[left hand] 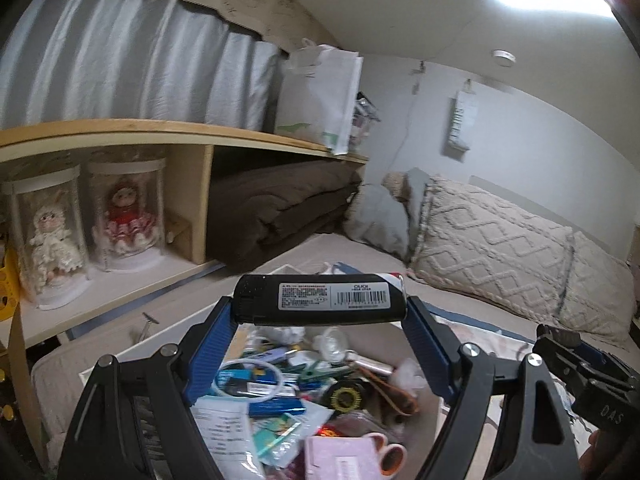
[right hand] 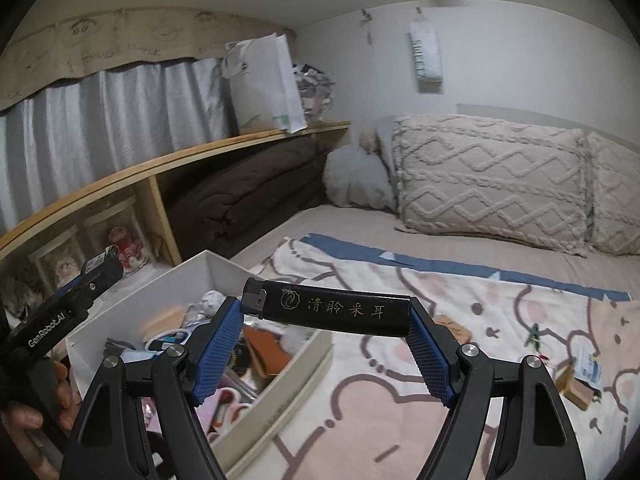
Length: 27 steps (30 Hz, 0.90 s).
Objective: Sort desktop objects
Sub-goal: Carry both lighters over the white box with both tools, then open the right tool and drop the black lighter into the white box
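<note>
My left gripper is shut on a black lighter with a barcode label, held crosswise by its ends above a white box full of small items. My right gripper is shut on a second black lighter with gold Chinese characters, held crosswise over the box's right edge and the blanket. The left gripper and its lighter also show at the left of the right wrist view. The right gripper body shows at the right edge of the left wrist view.
The box holds cards, a ring, packets, a pink mug and a receipt. A cartoon blanket carries a few small items. Knit pillows lie behind. A wooden shelf on the left holds dolls in cases, a brown quilt and a white bag.
</note>
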### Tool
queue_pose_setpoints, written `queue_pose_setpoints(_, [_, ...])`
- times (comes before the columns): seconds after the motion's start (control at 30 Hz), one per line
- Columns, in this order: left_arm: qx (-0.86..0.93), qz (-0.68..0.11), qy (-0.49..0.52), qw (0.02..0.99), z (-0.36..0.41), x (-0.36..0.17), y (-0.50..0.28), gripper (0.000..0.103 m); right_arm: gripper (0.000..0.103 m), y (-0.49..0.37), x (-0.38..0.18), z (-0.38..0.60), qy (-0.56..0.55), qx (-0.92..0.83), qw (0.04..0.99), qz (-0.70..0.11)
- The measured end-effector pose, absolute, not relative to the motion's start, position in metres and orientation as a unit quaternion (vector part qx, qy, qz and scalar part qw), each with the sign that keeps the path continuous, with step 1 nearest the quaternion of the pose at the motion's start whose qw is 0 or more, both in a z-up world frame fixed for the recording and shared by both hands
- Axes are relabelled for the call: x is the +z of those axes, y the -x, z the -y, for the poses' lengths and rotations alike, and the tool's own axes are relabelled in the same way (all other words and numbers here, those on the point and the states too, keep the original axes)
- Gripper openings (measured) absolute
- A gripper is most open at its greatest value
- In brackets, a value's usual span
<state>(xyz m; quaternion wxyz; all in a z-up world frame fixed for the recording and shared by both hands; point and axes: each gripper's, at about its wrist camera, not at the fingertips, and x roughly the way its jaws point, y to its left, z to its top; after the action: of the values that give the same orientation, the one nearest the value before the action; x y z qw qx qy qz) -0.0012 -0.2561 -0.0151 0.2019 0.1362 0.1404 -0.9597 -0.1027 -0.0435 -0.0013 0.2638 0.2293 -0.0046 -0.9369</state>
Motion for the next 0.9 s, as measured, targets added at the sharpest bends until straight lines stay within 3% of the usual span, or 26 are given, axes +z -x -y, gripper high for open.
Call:
queue_pose_setpoints(0.57, [-0.932,-0.150,-0.169,0.285,0.301,-0.037,0.008,0.083,0.081,0.131,-0.014,0.124,-0.302,-0.904,0.302,-0.028])
queue_pose_setpoints(0.9, [-0.926,-0.176,-0.181,0.280,0.313,-0.045,0.011,0.083,0.081,0.169,-0.040,0.150,-0.380,-0.874,0.303,0.009])
